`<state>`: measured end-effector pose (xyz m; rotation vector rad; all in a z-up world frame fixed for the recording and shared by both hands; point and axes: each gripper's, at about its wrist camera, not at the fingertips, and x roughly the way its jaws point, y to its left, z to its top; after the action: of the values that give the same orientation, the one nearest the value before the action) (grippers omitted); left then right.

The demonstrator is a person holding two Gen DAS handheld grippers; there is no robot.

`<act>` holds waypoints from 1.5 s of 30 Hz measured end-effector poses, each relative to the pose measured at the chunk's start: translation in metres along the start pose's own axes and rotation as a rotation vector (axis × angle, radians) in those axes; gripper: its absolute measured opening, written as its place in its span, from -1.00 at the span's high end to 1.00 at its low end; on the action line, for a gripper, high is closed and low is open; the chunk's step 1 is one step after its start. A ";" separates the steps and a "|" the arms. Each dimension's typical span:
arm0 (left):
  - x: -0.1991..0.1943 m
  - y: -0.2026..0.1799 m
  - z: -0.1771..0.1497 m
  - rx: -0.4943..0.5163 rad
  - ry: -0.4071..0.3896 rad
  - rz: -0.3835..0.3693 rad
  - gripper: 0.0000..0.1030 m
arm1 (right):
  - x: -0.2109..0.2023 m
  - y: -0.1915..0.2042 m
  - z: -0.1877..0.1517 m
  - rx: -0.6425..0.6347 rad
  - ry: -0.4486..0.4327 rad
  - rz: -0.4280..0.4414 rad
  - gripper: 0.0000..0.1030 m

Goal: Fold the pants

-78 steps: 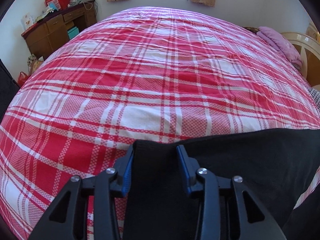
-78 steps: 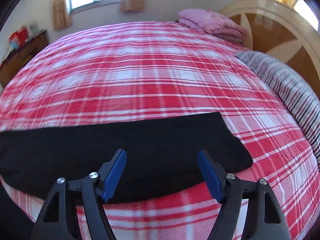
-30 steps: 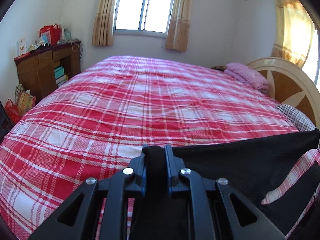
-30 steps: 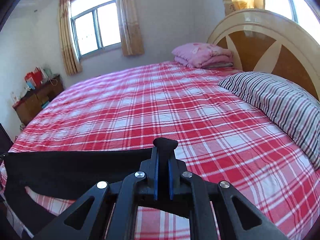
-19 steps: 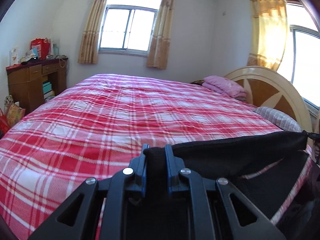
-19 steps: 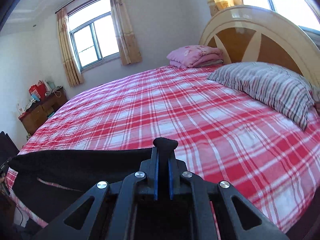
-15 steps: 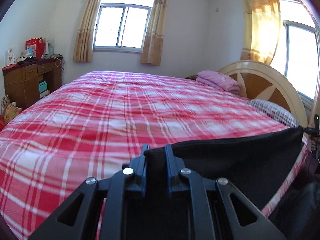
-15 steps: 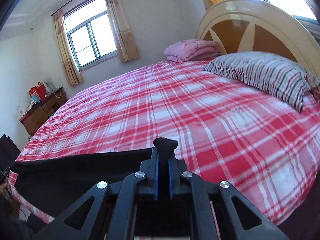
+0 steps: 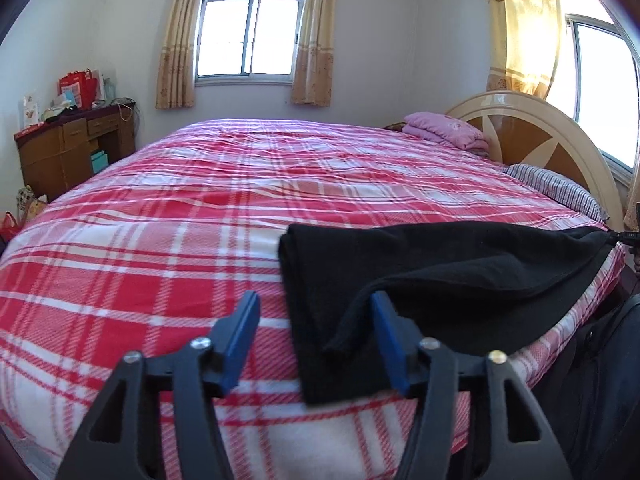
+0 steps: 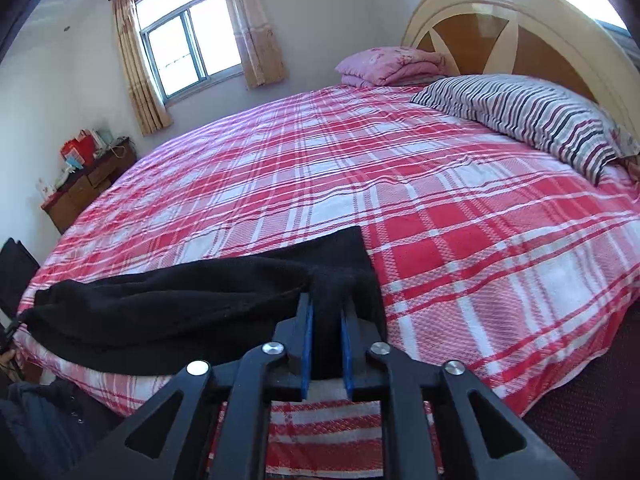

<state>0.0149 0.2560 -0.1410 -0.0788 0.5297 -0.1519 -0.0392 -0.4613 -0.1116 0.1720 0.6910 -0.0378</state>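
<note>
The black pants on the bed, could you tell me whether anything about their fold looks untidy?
Yes: the pants lie folded near the bed's edge, but the top layer is bunched and skewed, its edges not matching the layer beneath.

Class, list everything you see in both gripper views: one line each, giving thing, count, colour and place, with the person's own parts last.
pants: one, black, near edge of bed
bedspread: one, red-white plaid, covering bed
striped pillow: one, by headboard
pink bedding: one folded pile, far corner
headboard: one, cream and brown
desk: one, brown, left wall
windows: two, beige curtains
left gripper: black, blue pads, open, opening just now
right gripper: narrowly parted, pants between pads
</note>
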 end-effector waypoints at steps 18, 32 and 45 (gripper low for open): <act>0.003 -0.041 0.000 0.126 0.073 0.068 0.00 | -0.001 0.225 0.006 -0.498 -0.035 0.234 0.40; 0.014 -0.045 0.005 0.138 0.095 0.138 0.64 | 0.087 0.410 -0.080 -0.891 0.188 0.487 -0.08; 0.004 -0.043 0.014 0.133 0.020 0.116 0.80 | 0.077 0.432 -0.062 -0.853 0.191 0.557 0.94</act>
<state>0.0203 0.2138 -0.1261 0.0833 0.5415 -0.0741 0.0205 -0.0232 -0.1444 -0.4621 0.7758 0.8066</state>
